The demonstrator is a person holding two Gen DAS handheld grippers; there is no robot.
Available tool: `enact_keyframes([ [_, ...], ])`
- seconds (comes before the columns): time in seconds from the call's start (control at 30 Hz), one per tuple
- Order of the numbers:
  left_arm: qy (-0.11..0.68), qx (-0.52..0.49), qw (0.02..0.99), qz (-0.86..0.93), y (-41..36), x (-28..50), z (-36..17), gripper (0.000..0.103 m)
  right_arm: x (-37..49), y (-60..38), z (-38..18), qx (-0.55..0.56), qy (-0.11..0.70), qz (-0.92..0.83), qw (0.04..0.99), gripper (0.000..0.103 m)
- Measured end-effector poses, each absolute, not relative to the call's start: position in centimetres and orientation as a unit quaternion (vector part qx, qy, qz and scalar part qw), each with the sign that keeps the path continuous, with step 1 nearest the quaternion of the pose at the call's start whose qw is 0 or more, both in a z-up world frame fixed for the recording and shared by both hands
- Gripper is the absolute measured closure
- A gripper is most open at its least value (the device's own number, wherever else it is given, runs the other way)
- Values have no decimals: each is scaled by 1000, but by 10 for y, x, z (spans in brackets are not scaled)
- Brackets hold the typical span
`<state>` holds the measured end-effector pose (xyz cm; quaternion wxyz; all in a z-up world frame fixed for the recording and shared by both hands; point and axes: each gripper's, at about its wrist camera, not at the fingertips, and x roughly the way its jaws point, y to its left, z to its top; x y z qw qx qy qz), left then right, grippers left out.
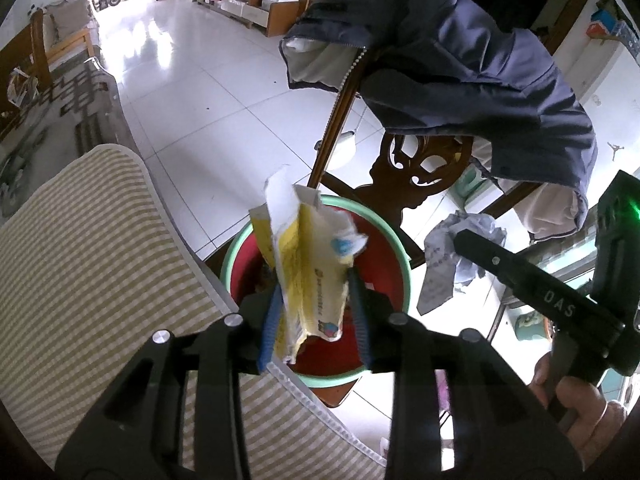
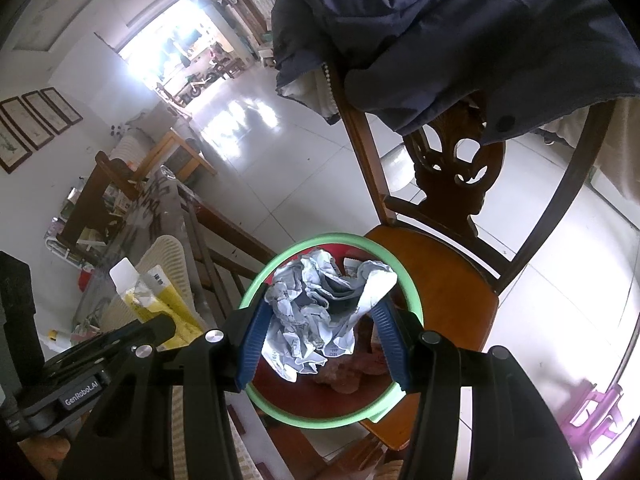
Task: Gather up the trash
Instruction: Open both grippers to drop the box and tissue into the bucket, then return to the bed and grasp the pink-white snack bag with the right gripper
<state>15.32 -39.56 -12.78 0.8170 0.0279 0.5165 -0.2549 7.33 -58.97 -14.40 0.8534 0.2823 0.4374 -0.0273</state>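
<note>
Two tongs, one yellow wrapper [image 1: 308, 280], one crumpled paper [image 2: 320, 312], one bin [image 2: 332, 240]

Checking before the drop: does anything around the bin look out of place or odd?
The bin stands on the wooden chair seat, not the floor. A dark jacket is slung over the chair back. Nothing looks spilled.
</note>
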Motion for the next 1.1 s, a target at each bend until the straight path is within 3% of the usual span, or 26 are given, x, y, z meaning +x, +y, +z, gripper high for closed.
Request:
enact_keyframes([
  [0.07, 512, 29, 821, -251, -395, 154, -127, 47, 76, -589, -145, 281, 438, -25, 854, 53],
  [0.1, 508, 26, 825, -247, -393, 154, -127, 43, 77, -587, -145, 280, 438, -25, 854, 53],
  [0.37, 513, 0, 827, -230, -373, 157, -126, 35, 85, -577, -147, 281, 446, -17, 850, 51],
  [0.63, 506, -47, 839, -195, -329, 140, -111, 28, 90, -565, -146, 275, 449, -7, 850, 31],
  [1.1, 494, -91, 863, -51, -208, 117, -113, 27, 93, -530, -138, 263, 450, 18, 854, 28],
])
